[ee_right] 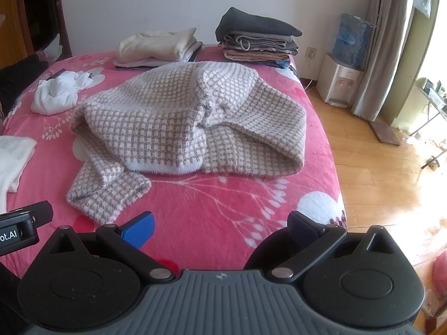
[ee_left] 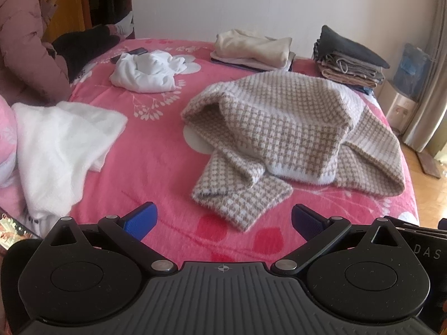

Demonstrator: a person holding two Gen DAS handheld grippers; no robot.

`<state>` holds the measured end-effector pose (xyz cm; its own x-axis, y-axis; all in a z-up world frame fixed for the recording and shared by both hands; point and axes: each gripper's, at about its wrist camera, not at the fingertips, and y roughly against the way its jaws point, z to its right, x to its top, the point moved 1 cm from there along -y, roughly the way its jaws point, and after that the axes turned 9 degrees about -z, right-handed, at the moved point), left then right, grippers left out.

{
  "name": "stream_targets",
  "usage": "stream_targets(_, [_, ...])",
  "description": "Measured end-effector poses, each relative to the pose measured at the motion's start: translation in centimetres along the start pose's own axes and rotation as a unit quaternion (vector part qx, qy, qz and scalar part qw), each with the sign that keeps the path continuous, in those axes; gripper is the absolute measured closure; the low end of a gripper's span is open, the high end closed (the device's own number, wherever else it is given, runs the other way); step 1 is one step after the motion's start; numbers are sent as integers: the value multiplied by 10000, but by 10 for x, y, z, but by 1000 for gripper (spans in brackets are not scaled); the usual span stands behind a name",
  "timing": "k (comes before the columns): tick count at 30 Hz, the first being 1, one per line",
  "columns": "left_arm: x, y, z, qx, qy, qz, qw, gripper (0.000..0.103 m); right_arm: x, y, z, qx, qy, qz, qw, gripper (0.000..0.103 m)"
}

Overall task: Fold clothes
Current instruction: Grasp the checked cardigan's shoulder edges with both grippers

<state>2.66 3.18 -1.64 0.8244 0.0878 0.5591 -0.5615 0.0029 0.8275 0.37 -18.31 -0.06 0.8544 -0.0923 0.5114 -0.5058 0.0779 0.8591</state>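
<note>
White wall [ee_right: 167, 5], sunlit wooden floor [ee_right: 377, 173] (curtain [ee_right: 382, 42] beside water dispenser [ee_right: 339, 83]).

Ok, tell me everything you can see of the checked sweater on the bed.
The checked sweater is a fuzzy beige-and-white houndstooth knit with white ribbed edging. It lies loosely bunched, half folded, on the pink floral blanket, one sleeve trailing toward the cameras. Neither the left claw nor the right claw touches it; both are open.
</note>
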Motion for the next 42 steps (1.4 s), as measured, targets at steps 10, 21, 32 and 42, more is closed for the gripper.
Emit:
stream_targets(10, [6,-11,0,-399,39,562,9976,0,9,-16,5,157,-45,59,9998,0])
stream_targets(21, [20,-57,33,-617,-1370,1098,9825,0,35,-37,18,439,137,1244,9912,0])
stream_targets(32, [36,-130,49,-388,-2629,1428,9534,1,101,-101,21,1383,-106,844,9867,0])
stream_targets(42, [25,-162,44,-543,-2885,1249,9478,22,113,-186,10,1985,-415,-245,9789,7])
